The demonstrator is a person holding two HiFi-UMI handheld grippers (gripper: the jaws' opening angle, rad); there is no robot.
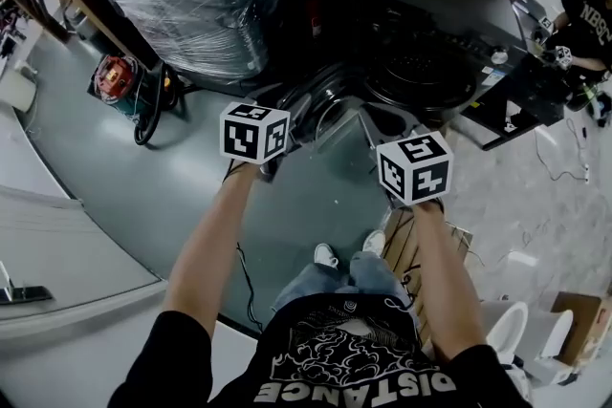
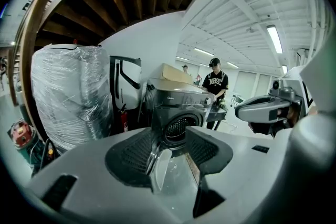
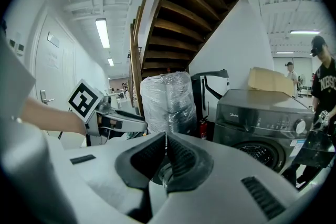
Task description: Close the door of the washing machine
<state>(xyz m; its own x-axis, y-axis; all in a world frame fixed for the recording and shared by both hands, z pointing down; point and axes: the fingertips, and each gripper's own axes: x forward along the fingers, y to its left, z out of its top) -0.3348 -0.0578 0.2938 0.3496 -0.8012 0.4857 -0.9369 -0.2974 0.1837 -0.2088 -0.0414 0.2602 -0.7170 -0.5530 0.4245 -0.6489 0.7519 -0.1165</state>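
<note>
Left gripper view showed us the door of the washing machine hanging open, edge-on toward us, between our left gripper's parted fingers, unclamped. Our right gripper, fingers pressed together and empty, was beside it.

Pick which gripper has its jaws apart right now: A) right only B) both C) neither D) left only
D: in its own view the left gripper has a clear gap between its jaws, with the open washing machine door showing through it. The right gripper has its pads pressed together on nothing.
</note>
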